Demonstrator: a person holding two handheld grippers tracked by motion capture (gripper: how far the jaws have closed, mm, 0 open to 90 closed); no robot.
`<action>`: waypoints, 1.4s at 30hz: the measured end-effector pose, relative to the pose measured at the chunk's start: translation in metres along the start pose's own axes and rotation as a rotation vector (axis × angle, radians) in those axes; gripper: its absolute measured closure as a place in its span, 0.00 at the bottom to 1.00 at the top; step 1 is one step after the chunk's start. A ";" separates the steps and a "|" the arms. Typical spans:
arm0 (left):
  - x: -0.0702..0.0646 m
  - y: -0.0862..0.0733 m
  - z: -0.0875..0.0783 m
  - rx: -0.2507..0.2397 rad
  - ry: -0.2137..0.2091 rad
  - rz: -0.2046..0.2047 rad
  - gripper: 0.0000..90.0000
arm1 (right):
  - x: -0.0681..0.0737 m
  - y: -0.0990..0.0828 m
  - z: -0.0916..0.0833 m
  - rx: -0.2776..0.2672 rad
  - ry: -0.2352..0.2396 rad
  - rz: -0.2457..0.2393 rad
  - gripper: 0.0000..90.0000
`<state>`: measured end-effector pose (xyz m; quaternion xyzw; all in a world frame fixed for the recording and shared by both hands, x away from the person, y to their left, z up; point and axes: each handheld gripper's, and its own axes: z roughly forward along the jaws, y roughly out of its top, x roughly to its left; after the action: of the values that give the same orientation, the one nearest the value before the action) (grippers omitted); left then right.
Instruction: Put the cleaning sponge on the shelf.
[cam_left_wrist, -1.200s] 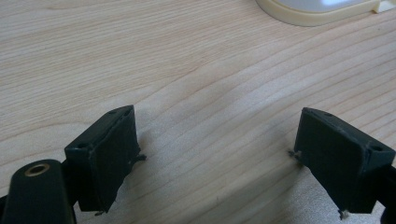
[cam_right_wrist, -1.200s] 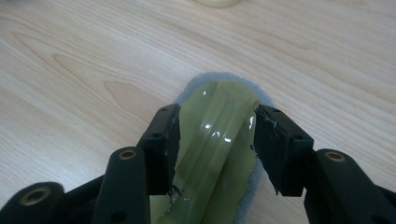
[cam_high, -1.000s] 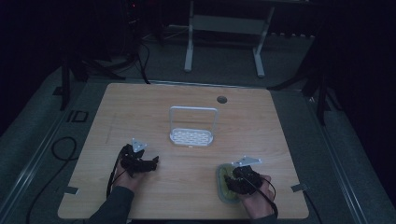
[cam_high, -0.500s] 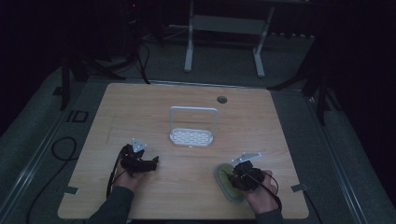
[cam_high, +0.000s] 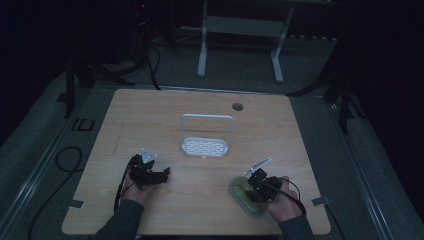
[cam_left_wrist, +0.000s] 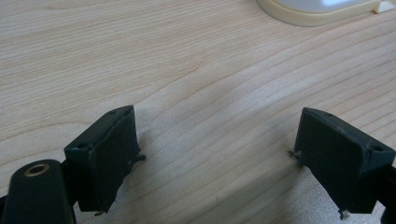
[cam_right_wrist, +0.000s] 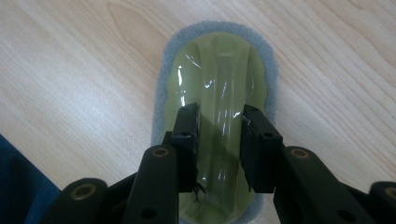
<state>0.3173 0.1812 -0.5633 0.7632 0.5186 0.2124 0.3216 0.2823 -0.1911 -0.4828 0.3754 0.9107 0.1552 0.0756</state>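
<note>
Two claw pads (cam_right_wrist: 187, 135) on scrubber ridge (cam_right_wrist: 219, 93)

The left claw (cam_high: 161, 175) rests low at lower left of the high view, jaws spread wide. At lower right, the right claw (cam_right_wrist: 218, 135) points down, its jaws having just been closing, now narrow.

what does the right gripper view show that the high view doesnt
Right gripper view alone: the right gripper has its jaws closed against the raised centre ridge of the glossy green scrubber, whose grey pad rims it. High view alone: the white rack mid-table, the left gripper resting apart from everything, and the person's forearms. Both share the scrubber, the right gripper and the wooden table.
</note>
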 end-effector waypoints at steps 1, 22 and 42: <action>0.000 0.000 0.000 0.001 0.000 0.000 0.15 | 0.000 0.000 0.000 0.002 0.003 -0.009 0.78; 0.000 0.000 0.000 0.001 0.000 0.001 0.15 | 0.007 0.014 -0.010 0.043 -0.005 -0.330 0.79; 0.000 0.000 0.000 0.001 0.000 0.001 0.15 | 0.022 0.034 -0.017 -0.040 -0.099 -0.508 0.79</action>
<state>0.3173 0.1812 -0.5632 0.7635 0.5186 0.2122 0.3211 0.2850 -0.1571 -0.4557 0.1400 0.9677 0.1305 0.1639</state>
